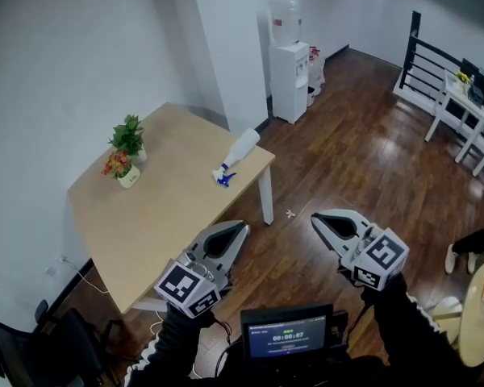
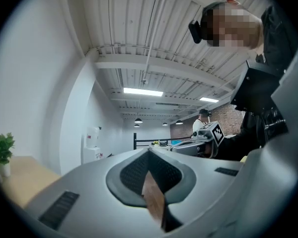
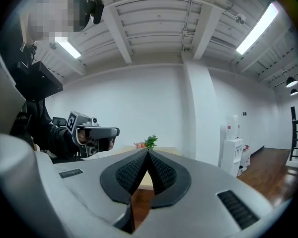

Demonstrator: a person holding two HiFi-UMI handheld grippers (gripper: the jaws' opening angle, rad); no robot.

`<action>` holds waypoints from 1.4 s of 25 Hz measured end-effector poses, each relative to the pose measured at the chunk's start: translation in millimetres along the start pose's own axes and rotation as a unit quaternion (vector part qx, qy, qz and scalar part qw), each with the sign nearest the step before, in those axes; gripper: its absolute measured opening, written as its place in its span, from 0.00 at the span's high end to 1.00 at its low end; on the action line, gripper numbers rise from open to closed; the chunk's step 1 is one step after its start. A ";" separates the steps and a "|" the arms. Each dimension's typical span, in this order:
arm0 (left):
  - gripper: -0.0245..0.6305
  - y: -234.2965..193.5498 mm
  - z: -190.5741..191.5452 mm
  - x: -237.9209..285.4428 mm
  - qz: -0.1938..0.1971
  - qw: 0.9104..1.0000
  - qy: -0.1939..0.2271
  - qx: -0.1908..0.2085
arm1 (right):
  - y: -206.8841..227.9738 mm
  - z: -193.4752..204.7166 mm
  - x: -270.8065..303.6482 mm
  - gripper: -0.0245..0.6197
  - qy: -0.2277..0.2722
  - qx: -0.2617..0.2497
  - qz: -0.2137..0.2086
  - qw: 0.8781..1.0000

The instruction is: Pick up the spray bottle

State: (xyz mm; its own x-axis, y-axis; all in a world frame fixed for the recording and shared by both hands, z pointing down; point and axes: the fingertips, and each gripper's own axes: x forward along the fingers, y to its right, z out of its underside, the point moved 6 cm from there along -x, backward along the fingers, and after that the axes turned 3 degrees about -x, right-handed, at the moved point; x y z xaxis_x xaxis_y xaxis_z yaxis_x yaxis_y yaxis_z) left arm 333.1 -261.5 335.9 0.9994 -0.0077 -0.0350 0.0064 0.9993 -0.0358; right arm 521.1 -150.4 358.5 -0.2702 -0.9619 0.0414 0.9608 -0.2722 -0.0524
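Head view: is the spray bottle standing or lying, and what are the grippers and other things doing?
Spray bottle: lying on its side on the table, untouched.
Left gripper: shut, empty.
Right gripper: shut, empty.
Green plant: upright.
Flower pot: upright.
Screen: lit.

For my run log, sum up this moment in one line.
spray bottle: lying on table, untouched | left gripper: shut, empty | right gripper: shut, empty | pickup: not started
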 end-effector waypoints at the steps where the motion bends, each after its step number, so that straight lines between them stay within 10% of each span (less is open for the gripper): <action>1: 0.97 -14.1 -0.8 1.9 0.001 1.000 0.000 0.005 | 6.8 -1.8 15.5 1.00 0.000 0.004 -0.003 1.000; 15: 0.97 -225.1 6.0 71.4 -0.038 0.999 -0.010 -0.017 | 165.0 -19.9 237.5 1.00 -0.016 -0.005 -0.081 0.997; 18: 0.97 -260.2 11.3 103.6 -0.058 0.998 -0.009 -0.019 | 213.5 -8.4 279.0 0.80 -0.040 -0.018 -0.151 0.988; 26: 0.97 -321.6 9.9 185.0 -0.209 0.978 0.002 -0.019 | 326.6 19.3 379.7 0.61 -0.146 -0.163 -0.336 0.916; 29: 0.97 -339.4 13.6 198.7 -0.249 0.968 0.017 -0.036 | 345.7 28.9 419.5 0.39 -0.177 -0.196 -0.383 0.885; 35: 0.97 -389.8 23.7 180.8 -0.291 0.956 0.009 -0.045 | 342.0 60.4 507.1 0.37 -0.254 -0.264 -0.437 0.821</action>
State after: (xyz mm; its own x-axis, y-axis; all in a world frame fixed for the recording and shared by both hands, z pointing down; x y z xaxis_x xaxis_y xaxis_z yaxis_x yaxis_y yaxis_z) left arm 512.1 -651.6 367.2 0.8263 -0.5633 0.0001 0.5577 0.8182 -0.1398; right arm 716.4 -729.7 421.8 -0.6534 -0.2949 0.6972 0.2157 -0.9554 -0.2019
